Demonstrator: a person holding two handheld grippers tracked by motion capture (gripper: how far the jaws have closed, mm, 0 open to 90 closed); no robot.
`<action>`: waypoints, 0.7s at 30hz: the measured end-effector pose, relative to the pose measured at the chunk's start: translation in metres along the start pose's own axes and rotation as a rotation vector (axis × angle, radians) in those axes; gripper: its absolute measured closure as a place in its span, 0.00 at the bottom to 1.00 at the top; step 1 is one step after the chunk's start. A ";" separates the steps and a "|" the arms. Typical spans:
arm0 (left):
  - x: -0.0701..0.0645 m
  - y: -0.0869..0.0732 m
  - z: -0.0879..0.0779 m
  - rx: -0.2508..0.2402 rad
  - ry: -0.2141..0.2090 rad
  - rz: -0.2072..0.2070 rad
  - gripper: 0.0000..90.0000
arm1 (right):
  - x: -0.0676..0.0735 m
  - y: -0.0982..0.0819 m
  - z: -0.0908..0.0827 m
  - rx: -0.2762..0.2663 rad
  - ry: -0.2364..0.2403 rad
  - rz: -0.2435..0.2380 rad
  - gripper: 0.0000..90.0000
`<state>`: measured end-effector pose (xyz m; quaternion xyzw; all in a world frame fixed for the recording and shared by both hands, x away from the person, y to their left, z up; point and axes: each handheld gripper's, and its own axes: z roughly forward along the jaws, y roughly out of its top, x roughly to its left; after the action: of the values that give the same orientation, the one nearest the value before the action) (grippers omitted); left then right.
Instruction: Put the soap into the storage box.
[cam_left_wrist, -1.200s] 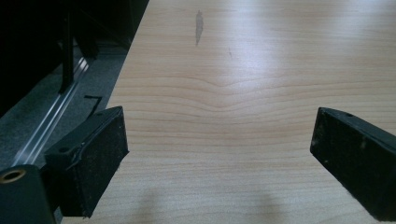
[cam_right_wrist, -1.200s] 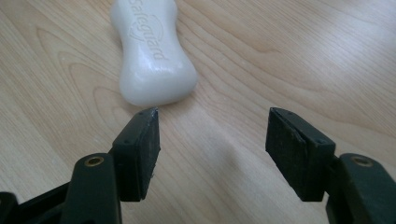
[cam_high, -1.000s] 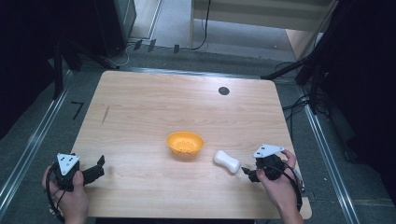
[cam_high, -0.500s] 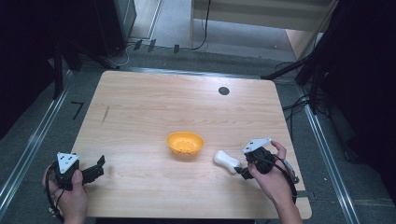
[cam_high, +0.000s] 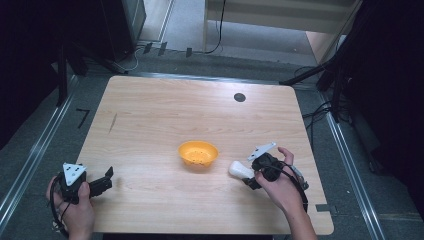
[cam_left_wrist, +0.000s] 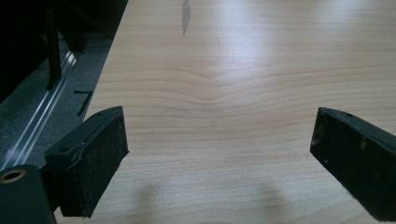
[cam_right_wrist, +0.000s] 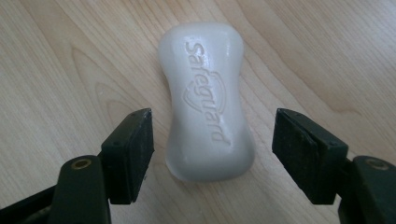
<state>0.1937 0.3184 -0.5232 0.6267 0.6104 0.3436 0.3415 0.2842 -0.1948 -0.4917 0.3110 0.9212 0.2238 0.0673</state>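
We count one orange bowl, one white soap bar, two grippers: left gripper, right gripper, one table.

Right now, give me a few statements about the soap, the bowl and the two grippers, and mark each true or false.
1. The soap lies flat on the table. True.
2. The right gripper is shut on the soap. False: its jaws stand open on either side of it.
3. The bowl is orange. True.
4. The soap lies in the bowl. False: it lies on the wood beside it.
5. The left gripper holds the bowl. False: it is open over bare wood.
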 end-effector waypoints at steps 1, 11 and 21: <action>0.000 0.000 0.000 0.000 0.000 0.000 0.05 | 0.000 0.001 0.002 0.005 -0.001 -0.001 0.34; 0.000 0.000 -0.001 -0.003 -0.001 0.003 0.05 | 0.002 0.009 0.010 0.043 0.013 -0.001 0.36; 0.000 0.000 0.000 -0.002 -0.002 0.004 0.05 | 0.005 0.015 0.018 0.081 0.014 -0.015 0.38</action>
<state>0.1933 0.3181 -0.5231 0.6278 0.6085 0.3442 0.3422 0.2930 -0.1745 -0.5008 0.3048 0.9323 0.1881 0.0500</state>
